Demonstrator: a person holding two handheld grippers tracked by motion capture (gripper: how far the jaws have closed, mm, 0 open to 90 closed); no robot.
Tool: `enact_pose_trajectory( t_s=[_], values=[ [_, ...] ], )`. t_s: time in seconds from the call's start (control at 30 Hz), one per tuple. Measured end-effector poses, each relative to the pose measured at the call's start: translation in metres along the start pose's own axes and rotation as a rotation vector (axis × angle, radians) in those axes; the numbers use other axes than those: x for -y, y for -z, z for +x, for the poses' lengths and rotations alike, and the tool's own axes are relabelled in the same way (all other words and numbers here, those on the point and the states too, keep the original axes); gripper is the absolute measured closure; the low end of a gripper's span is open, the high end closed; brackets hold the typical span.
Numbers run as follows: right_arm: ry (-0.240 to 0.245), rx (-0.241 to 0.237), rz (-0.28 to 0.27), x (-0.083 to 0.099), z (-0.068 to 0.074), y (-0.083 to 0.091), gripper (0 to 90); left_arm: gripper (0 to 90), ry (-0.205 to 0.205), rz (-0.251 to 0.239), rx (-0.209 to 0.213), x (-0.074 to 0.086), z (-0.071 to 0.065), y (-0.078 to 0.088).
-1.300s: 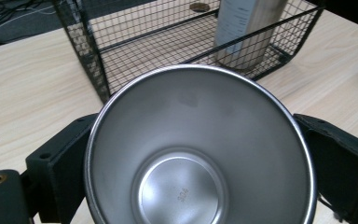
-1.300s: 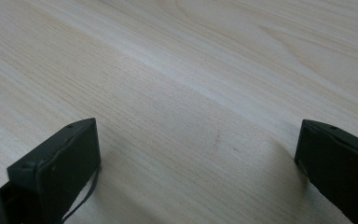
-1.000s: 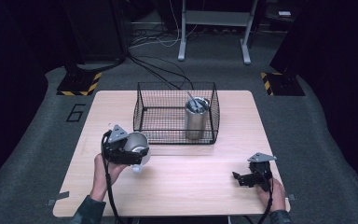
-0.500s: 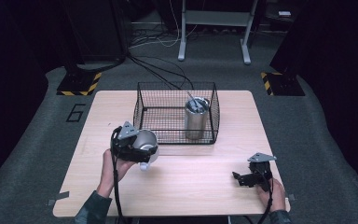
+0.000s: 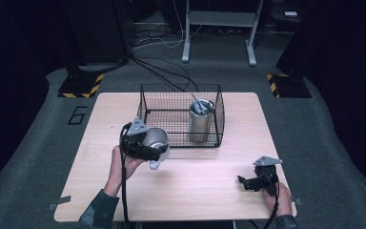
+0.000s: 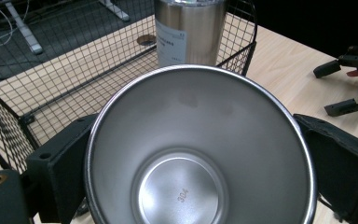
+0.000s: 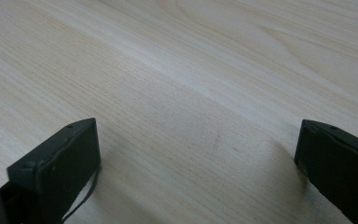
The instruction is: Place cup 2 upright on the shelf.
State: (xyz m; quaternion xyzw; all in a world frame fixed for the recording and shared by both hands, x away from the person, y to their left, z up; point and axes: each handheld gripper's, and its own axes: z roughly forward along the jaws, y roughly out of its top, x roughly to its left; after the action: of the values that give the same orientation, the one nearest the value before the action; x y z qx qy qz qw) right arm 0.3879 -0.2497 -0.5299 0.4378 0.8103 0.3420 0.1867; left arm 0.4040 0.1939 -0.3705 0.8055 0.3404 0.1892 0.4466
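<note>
On the pale wooden table [image 5: 195,186] one steel tumbler [image 5: 200,120] already stands in the black wire basket [image 5: 147,102], while the left claw [image 5: 147,145] grips a second shiny steel cup [image 6: 200,149] short of it and the right claw [image 5: 255,181] rests wide, empty

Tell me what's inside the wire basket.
An upright steel tumbler stands in the wire basket, right of middle, something metallic poking from its mouth. The rest of the tumbler's inside is hidden. The remaining basket floor is bare.

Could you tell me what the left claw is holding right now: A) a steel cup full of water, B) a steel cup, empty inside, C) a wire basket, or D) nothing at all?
B: the left claw has its jaws on either side of the steel cup, whose bare bottom shows.
</note>
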Motion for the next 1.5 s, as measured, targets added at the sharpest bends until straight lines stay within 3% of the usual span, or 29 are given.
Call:
enact_pose_trajectory(
  t_s=[0.53,1.5],
  values=[
    [0.0,-0.001,0.0,0.0,0.0,0.0,0.0,5.9,-0.015,-0.014,0.016,-0.03,0.006,-0.005],
    [0.0,-0.001,0.0,0.0,0.0,0.0,0.0,5.9,-0.037,-0.024,-0.018,-0.072,0.027,-0.021]
  ],
)
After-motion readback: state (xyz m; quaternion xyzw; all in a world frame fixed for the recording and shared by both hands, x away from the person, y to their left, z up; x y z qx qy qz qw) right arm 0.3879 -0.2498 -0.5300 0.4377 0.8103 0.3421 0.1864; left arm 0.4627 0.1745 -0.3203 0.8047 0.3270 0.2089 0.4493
